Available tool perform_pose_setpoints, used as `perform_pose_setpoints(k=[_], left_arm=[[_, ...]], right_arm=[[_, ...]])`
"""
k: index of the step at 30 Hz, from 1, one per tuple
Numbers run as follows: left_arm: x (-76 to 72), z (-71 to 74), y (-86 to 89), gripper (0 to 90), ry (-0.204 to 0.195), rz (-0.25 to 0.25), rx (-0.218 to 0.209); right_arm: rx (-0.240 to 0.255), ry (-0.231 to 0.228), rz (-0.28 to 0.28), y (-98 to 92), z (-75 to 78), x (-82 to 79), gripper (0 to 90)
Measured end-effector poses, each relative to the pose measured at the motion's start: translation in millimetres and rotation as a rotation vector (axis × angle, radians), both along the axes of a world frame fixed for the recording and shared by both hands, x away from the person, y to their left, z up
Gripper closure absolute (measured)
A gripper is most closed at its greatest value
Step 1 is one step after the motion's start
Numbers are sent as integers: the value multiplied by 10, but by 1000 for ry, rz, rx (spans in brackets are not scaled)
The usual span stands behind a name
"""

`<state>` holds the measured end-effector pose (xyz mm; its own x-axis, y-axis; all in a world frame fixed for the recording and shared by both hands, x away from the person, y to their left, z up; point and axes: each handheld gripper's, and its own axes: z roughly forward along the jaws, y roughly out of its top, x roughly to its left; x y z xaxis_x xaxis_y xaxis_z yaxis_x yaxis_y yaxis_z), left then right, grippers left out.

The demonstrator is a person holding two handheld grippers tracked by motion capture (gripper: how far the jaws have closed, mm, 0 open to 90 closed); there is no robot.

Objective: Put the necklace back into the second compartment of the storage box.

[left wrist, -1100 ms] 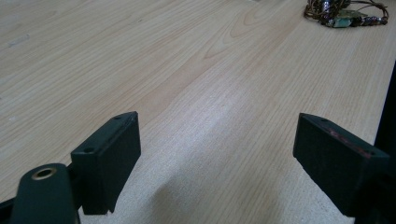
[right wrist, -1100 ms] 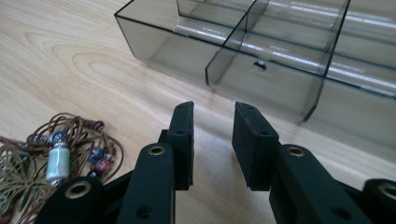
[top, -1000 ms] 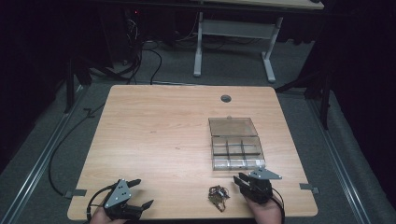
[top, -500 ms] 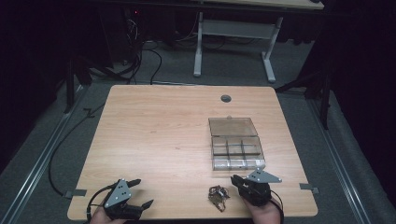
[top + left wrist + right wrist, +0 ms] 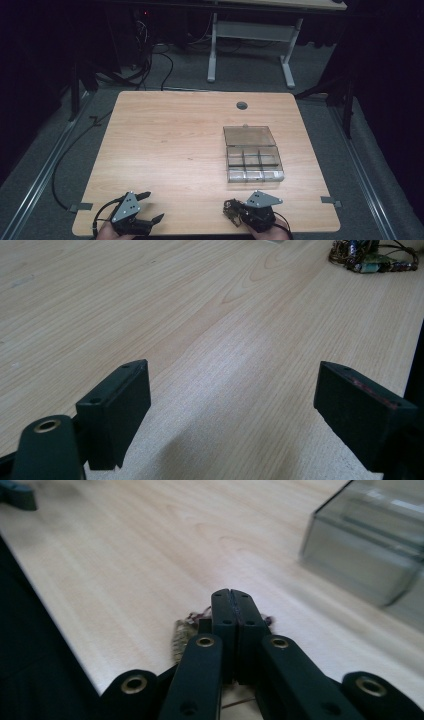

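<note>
A small tangled bundle of beads and cords (image 5: 229, 205) lies near the table's front edge, right of centre. My right gripper (image 5: 236, 211) sits right at it. In the right gripper view its jaws (image 5: 233, 597) have just been closing and now meet flat, with strands of the bundle (image 5: 181, 635) sticking out on both sides of the tips. My left gripper (image 5: 154, 206) rests at the front left with its jaws spread wide (image 5: 235, 400) over bare wood. The bundle (image 5: 372, 255) shows far off in the left gripper view.
A clear plastic compartment box (image 5: 252, 155) with its lid folded back stands on the wooden table (image 5: 175, 140), behind the right gripper; it is also close by in the right gripper view (image 5: 370, 555). A round cable hole (image 5: 242, 105) sits near the far edge.
My right gripper has slid left from the box's front to the bundle, and its jaws have closed. The left gripper and the box have stayed put.
</note>
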<state>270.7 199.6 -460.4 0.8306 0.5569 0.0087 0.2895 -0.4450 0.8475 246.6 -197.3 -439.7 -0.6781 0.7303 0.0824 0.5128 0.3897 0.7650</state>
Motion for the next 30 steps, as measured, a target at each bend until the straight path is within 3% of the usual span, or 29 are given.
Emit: perform_pose_setpoints(k=[5, 11, 19, 29, 30], left_arm=[[-1, 0, -4, 155, 0, -1, 5], [-1, 1, -2, 155, 0, -1, 4], [-1, 0, -3, 155, -1, -3, 5], [-3, -1, -6, 155, 0, -2, 8], [-1, -1, -7, 155, 0, -2, 9]], right_arm=[[-40, 34, 14, 66, -87, -19, 900], [-31, 46, -11, -10, -106, 18, 900], [-35, 50, -75, -207, -134, 50, 900], [-45, 43, -196, -551, -127, 65, 900], [-49, 42, -233, -646, -124, 63, 900]])
